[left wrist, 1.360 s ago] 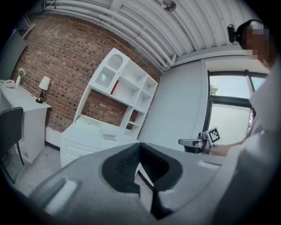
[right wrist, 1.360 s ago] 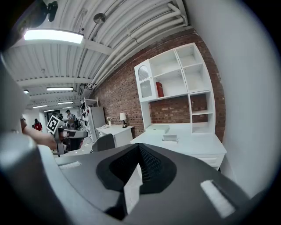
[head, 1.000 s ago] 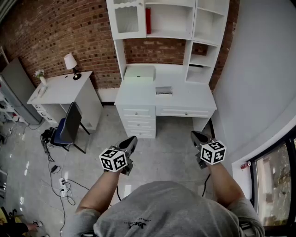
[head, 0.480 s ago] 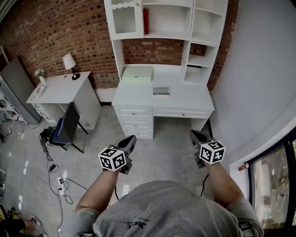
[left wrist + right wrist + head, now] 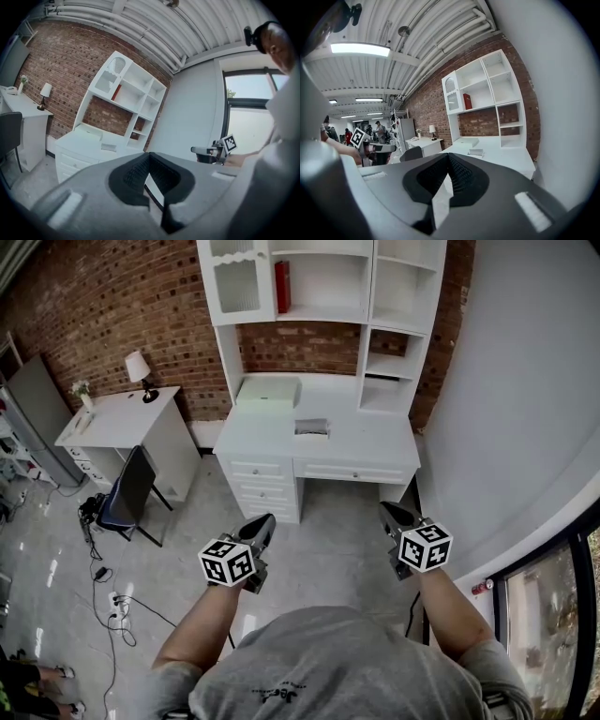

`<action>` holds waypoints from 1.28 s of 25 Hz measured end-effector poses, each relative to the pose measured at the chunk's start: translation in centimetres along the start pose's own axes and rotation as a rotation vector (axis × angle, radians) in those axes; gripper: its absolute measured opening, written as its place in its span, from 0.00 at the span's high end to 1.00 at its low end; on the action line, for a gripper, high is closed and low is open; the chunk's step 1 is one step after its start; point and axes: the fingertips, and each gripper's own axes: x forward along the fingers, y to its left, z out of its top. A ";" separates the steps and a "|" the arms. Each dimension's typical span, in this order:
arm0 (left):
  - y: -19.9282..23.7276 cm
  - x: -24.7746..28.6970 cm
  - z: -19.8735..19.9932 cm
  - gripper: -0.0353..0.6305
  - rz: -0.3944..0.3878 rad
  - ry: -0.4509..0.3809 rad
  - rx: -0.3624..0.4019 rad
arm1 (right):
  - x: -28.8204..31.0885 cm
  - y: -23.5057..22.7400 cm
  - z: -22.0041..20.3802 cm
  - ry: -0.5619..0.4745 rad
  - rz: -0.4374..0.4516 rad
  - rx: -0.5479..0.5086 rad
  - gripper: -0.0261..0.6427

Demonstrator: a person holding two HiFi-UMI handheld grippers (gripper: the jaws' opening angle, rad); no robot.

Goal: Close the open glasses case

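Note:
The glasses case [image 5: 312,427] is a small grey thing lying on the white desk [image 5: 367,444] below the hutch, far ahead of both grippers. It also shows as a small shape in the left gripper view [image 5: 108,147] and the right gripper view [image 5: 476,152]; too small to tell how its lid stands. My left gripper [image 5: 265,519] is held at waist height over the floor, jaws shut on nothing [image 5: 149,154]. My right gripper [image 5: 386,508] is level with it, also shut and holding nothing [image 5: 449,155].
A pale green flat box [image 5: 268,391] lies on the desk's left part. A red book [image 5: 281,273] stands in the hutch. To the left are a smaller white desk [image 5: 108,418] with a lamp [image 5: 141,367], a dark chair [image 5: 127,498] and floor cables [image 5: 105,592]. A grey wall [image 5: 525,409] runs along the right.
The white desk has shifted left and come slightly closer in the head view as the person moves forward. Both grippers keep their pose and stay shut.

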 end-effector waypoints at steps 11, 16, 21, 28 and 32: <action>-0.8 3.1 -0.5 0.95 0.014 0.012 0.000 | 0.9 -3.6 -0.7 0.011 0.025 0.015 0.79; 3.0 5.4 0.5 0.95 -0.002 0.012 -0.014 | 4.9 -4.3 -0.3 0.026 0.021 0.013 0.74; 9.4 9.7 2.4 0.95 -0.051 0.019 -0.012 | 11.4 -6.2 0.8 0.027 -0.020 0.004 0.69; 20.6 17.2 7.8 0.95 -0.134 0.065 0.003 | 23.5 -9.0 3.6 0.028 -0.096 0.038 0.60; 26.2 20.6 10.6 0.95 -0.178 0.097 0.002 | 29.9 -10.1 5.6 0.031 -0.132 0.049 0.57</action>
